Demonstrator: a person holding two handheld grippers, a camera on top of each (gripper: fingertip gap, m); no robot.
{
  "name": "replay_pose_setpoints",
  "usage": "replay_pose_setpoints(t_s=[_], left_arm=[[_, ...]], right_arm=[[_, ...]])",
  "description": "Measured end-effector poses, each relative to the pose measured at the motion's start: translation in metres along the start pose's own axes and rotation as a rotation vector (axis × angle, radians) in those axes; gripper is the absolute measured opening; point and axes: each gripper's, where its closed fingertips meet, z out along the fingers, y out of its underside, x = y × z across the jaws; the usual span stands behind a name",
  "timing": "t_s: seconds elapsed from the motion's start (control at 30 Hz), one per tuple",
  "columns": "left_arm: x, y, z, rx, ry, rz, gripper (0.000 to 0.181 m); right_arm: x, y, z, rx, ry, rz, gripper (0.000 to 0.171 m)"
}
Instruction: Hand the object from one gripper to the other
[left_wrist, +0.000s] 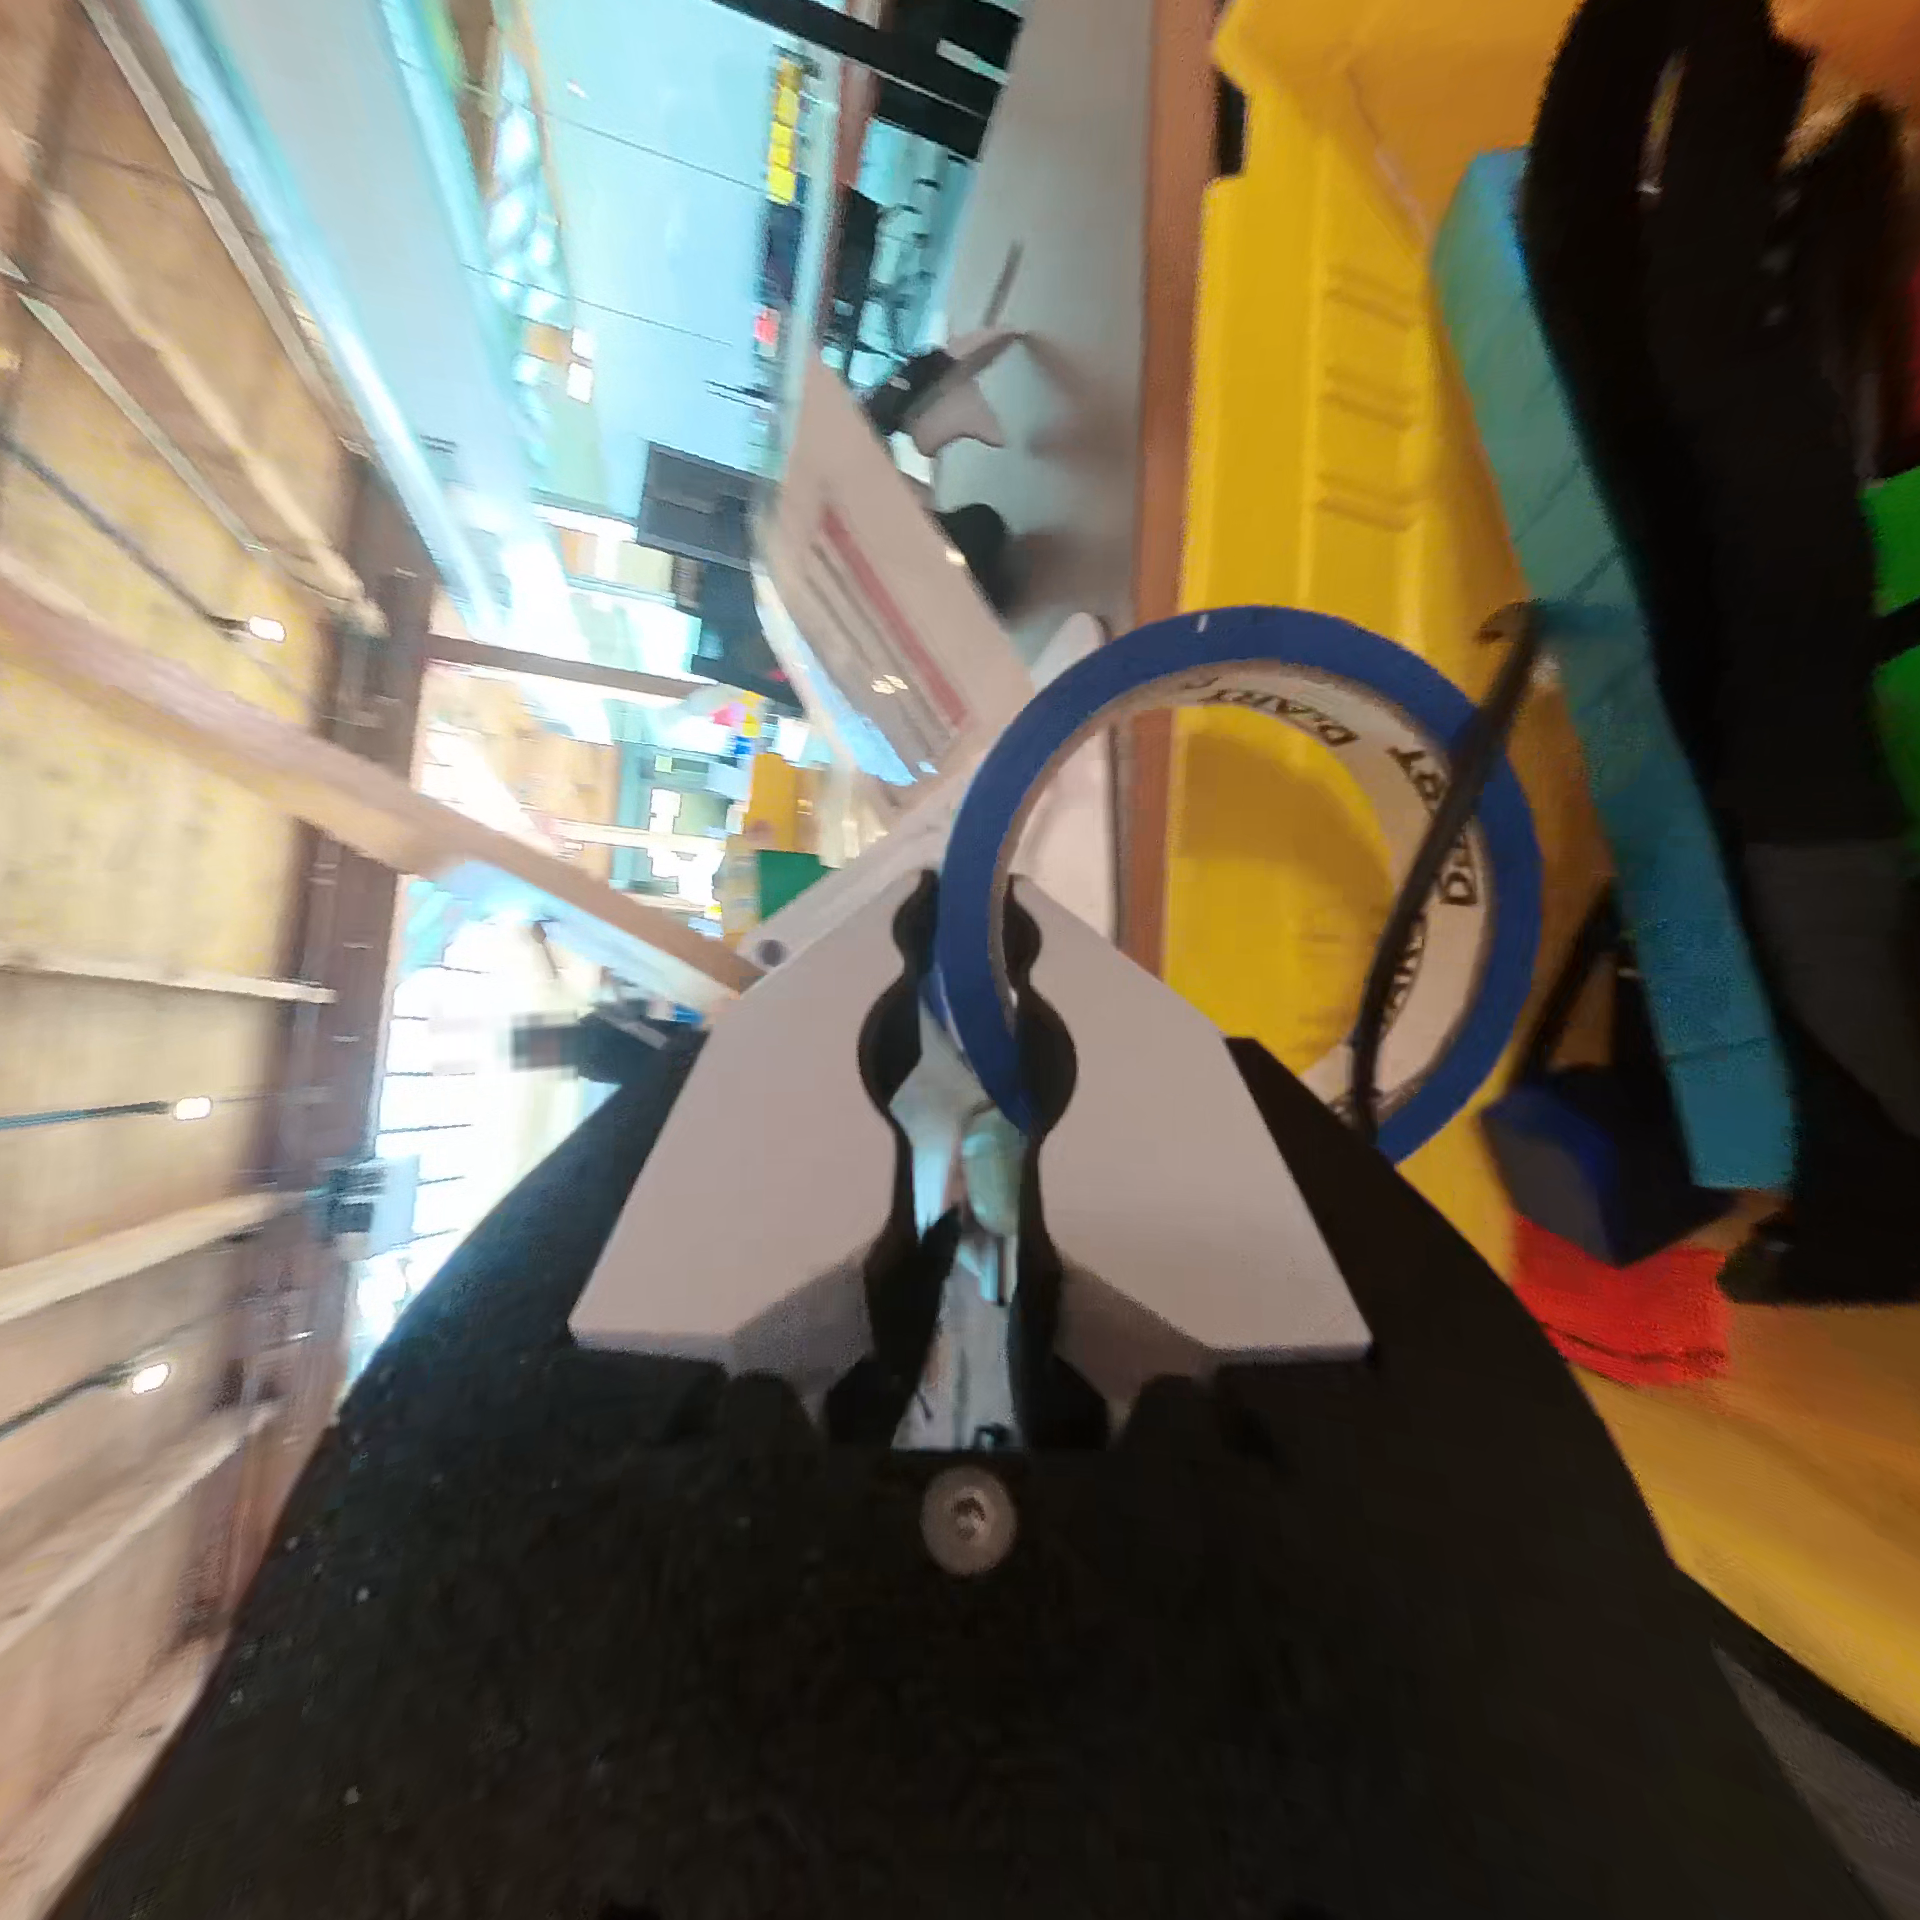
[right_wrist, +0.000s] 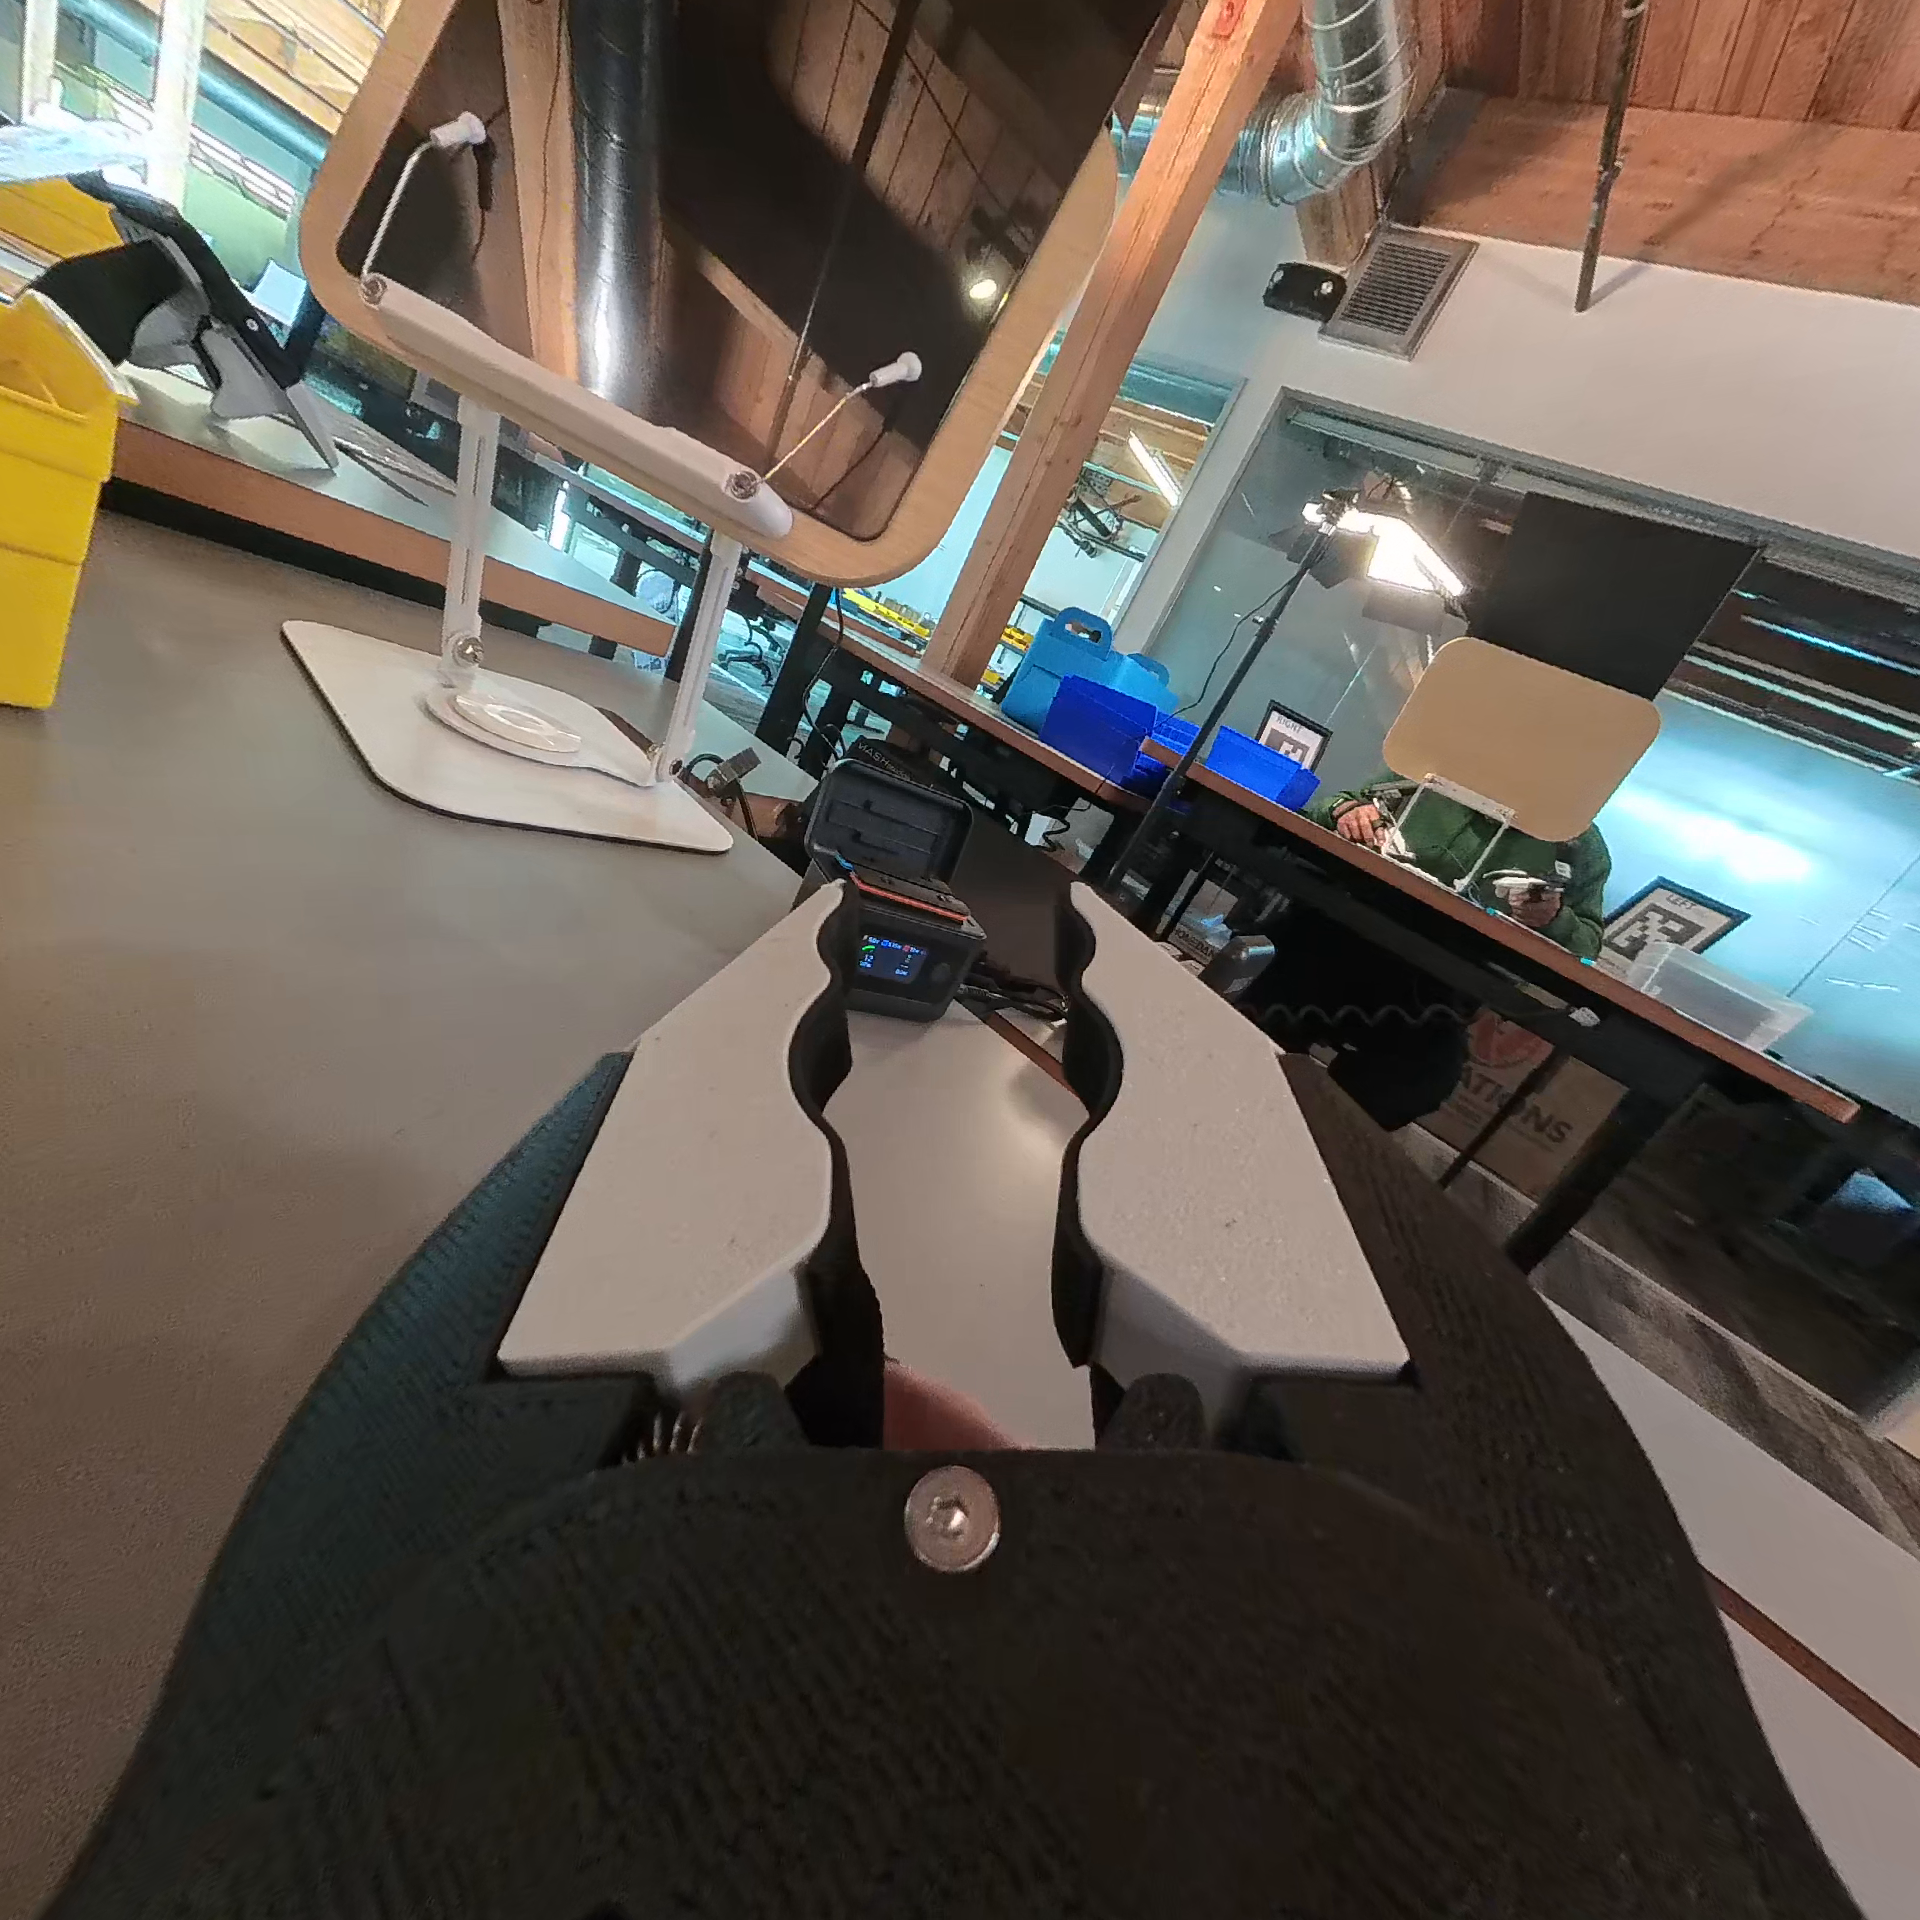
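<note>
**Tape held left, right tongs empty — handover pending**

Nearest the lens: black body and white fingers of left gripper (left_wrist: 966, 914), narrowed onto wall of blue tape roll (left_wrist: 1236, 883). Grip taken on roll's near edge only, one finger inside the ring, one outside; most of roll projecting past the tips, off to one side. Left view rolled sideways and blurred; yellow bin (left_wrist: 1299, 416) and black cable (left_wrist: 1434, 894) behind the roll. Contact between cable and roll not determinable.

Right gripper (right_wrist: 956, 925) standing wide, nothing between fingers. Aimed across grey table (right_wrist: 260, 987) towards small black device with lit screen (right_wrist: 899, 961) and mirror stand (right_wrist: 499, 748). Tape not visible in right view; left gripper likewise absent. Grippers judged not yet aligned.

Stage, as judged: object secured by giver, receiver not yet presented.

Risks noted:
- Thin-edge grip with overhang: roll liable to pivot or slip if swung quickly or knocked by incoming fingers.
- Receiver needing one finger through the ring; misjudged approach likely to strike the outer face and push the roll out.
- Release before receiver closes: drop to table or into bin.
- Cable close by: possible snag on the ring during transfer.
</note>
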Motion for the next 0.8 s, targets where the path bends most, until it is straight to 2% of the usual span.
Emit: replay_pose_setpoints(t_s=[0.03,0.17,0.3,0.43,0.53,0.63,0.73,0.8], left_arm=[[-0.01,-0.004,-0.004,0.022,-0.057,0.004,0.008],[-0.052,-0.041,-0.039,0.203,-0.276,-0.013,0.008],[-0.07,-0.104,-0.084,0.448,-0.296,-0.137,0.008],[-0.056,-0.185,-0.129,0.739,-0.089,-0.357,0.008],[-0.023,-0.255,-0.17,0.99,0.173,-0.515,0.008],[0.021,-0.316,-0.2,1.164,0.408,-0.63,0.009],[0.055,-0.354,-0.203,1.257,0.413,-0.76,0.008],[0.085,-0.373,-0.194,1.25,0.485,-0.82,0.009]], right_arm=[[0.0,0.0,0.0,0.0,0.0,-0.001,0.036],[-0.001,0.0,0.0,-0.003,-0.001,-0.006,0.035],[-0.003,0.001,0.001,-0.008,-0.007,-0.02,0.034],[-0.004,0.001,0.001,-0.008,-0.015,-0.03,0.034],[-0.004,0.0,0.0,-0.002,-0.016,-0.022,0.034],[-0.001,0.0,-0.001,0.002,-0.009,-0.004,0.034],[0.001,0.0,-0.002,0.006,-0.003,0.01,0.034],[0.002,0.0,-0.002,0.008,-0.001,0.017,0.034]])
